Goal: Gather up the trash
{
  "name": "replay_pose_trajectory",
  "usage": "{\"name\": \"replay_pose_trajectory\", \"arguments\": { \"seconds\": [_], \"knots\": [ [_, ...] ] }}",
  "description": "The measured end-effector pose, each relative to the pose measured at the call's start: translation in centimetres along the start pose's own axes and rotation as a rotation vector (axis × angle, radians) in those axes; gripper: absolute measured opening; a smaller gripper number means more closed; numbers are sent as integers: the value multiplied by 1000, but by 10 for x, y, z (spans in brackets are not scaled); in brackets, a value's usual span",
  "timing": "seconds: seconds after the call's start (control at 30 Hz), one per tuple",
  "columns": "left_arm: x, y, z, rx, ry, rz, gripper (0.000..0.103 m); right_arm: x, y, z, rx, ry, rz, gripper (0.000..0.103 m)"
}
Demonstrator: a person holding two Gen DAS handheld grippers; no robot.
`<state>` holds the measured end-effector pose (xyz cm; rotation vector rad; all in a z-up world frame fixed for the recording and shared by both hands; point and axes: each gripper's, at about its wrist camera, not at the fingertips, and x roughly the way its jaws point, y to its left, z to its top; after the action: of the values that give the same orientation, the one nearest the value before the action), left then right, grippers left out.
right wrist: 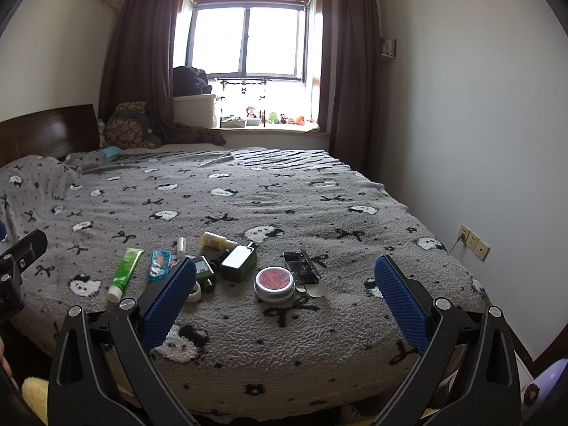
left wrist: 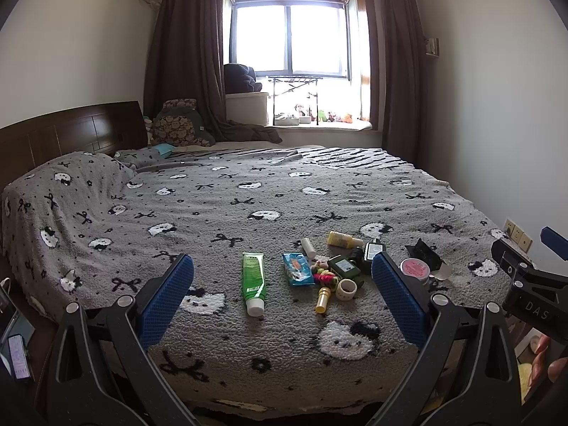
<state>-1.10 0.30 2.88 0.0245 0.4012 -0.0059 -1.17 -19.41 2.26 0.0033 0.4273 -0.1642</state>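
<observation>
Bed: a big bed with a fuzzy grey blanket (left wrist: 284, 191) covered in white cat faces and black bows; a dark wooden headboard (left wrist: 71, 131) stands at the left.
Window: a bright window (right wrist: 248, 39) with long brown curtains at the far wall; small toys sit on its sill, too small to tell apart.
Left gripper (left wrist: 282, 300): two blue bumpy pads on black arms, spread wide, holding nothing, up above the near edge of the bed.
Right gripper (right wrist: 285, 300): the same kind, also spread wide and holding nothing.
Trash pile: all the little things lie close together on the blanket near the front edge.
Green tube (left wrist: 254, 282): soft plastic with a white cap, lying flat at the left of the pile.
Blue wrapper (left wrist: 297, 269): shiny packet just right of the tube.
Dark green bottle (right wrist: 239, 262): boxy, lying on its side; its shape shows best in the right view.
Round tin (right wrist: 274, 283): metal with a pink top; half hidden behind a pad in the left view.
Black box (right wrist: 301, 266): open, flat card, just behind the tin.
Yellow bottle (left wrist: 342, 239): at the back of the pile.
Only left view: a gold tube (left wrist: 323, 299), a white tape ring (left wrist: 346, 289) and bright hair ties (left wrist: 323, 277).
</observation>
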Motion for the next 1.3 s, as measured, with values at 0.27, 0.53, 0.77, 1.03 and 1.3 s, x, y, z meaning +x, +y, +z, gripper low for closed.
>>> {"name": "replay_pose_trajectory", "arguments": {
  "seconds": [0.27,0.53,0.77,1.03,1.3],
  "knots": [
    [-1,3,2,-1,-3,4,95,0,1,0,1,-2,0,100],
    [-2,4,3,-1,-5,4,95,-1,2,0,1,-4,1,100],
    [-3,3,2,-1,-6,5,95,-1,1,-1,2,-4,1,100],
    [-1,4,0,-1,3,9,95,3,-1,-3,16,-11,4,100],
    [21,10,-6,2,23,15,95,16,-10,-8,30,-26,-2,100]
  ]
}}
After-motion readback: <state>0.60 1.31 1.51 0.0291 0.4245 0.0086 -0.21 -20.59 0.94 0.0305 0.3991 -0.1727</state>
